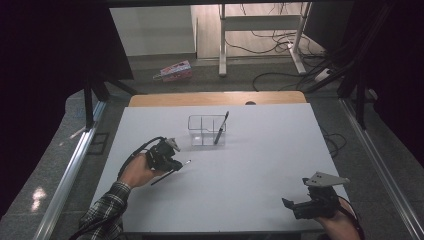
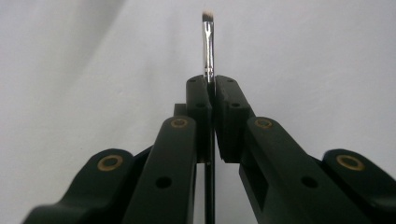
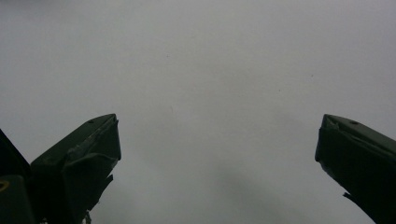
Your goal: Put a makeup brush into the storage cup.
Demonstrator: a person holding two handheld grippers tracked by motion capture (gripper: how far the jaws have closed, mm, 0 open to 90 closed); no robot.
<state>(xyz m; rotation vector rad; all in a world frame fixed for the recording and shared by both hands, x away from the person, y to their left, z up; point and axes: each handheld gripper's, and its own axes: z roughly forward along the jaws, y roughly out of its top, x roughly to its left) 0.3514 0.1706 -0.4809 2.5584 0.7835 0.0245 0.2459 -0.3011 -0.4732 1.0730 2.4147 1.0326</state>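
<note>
The left gripper (image 1: 172, 162), at left centre, is pinching a thin brush (image 2: 208, 44) between its fingers; the brush could pivot or slip. The right gripper (image 3: 217, 154) fingers are spreading wide.

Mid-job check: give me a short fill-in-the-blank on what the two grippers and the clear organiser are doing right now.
1. The left gripper is shut on a thin black-handled ____.
2. The right gripper has its jaws ____, holding nothing.
3. A dark pen leans in the clear plastic divided organiser, which stands on the ____ table.

Missing words: brush; open; white
</note>
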